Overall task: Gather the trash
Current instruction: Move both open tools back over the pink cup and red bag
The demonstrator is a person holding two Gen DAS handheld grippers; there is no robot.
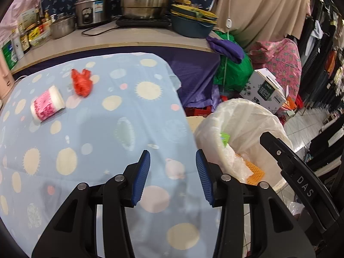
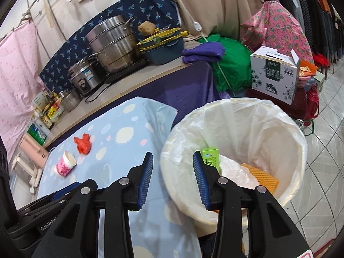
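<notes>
A pink-and-white paper cup [image 1: 47, 106] [image 2: 65, 164] lies on its side on the blue dotted tablecloth [image 1: 96, 129], with a crumpled red plastic bag [image 1: 82, 82] [image 2: 83, 144] just beyond it. A bin lined with a white bag [image 1: 247, 129] [image 2: 236, 133] stands off the table's right edge; inside lie a green carton [image 2: 210, 157], white wrap and an orange foam net [image 2: 262, 178]. My left gripper [image 1: 173, 158] hangs open over the cloth, nothing between its blue pads. Over the bin's near rim my right gripper [image 2: 173, 159] is open and holds nothing.
A counter [image 1: 120, 40] behind the table carries steel pots [image 1: 144, 2], a rice cooker, a bowl, bottles and a blue basin. Right of it sit green and purple bags [image 2: 232, 64], a printed cardboard box [image 2: 274, 75] and hanging clothes. Tiled floor [image 2: 322, 161] lies right of the bin.
</notes>
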